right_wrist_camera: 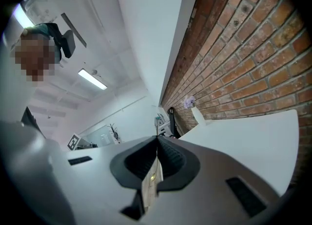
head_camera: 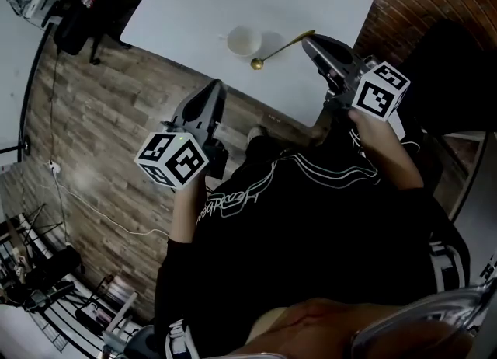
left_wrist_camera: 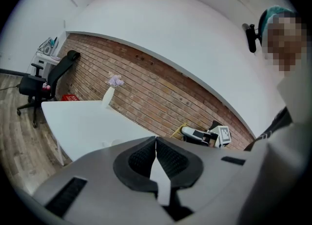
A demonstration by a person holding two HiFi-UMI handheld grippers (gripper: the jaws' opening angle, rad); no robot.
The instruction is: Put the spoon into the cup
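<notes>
**On the table: spoon (head_camera: 281,49) lies beside the cup (head_camera: 244,40), both grippers shut and empty**

On the white table (head_camera: 186,8), in the head view, the white cup stands upright near the front edge. The gold spoon lies flat just to its right. The spoon's bowl is close beside the cup's base, and its handle slants away toward the right gripper (head_camera: 313,44). The handle's end is very near that gripper's tip; I cannot tell whether they touch.

The right gripper reaches over the table's edge. In its own view the jaws are pressed together at the tips, with nothing between them. Past them are the table top, a brick wall (right_wrist_camera: 253,48) and a white vase (right_wrist_camera: 197,114) with a pale flower.

The left gripper (head_camera: 217,88) is off the table, above the wooden floor (head_camera: 101,116) and well apart from the cup. Its own view shows the jaws closed on each other, holding nothing. Beyond them the same vase stands by the wall, and a black chair (left_wrist_camera: 46,80) is at the table's far end.
</notes>
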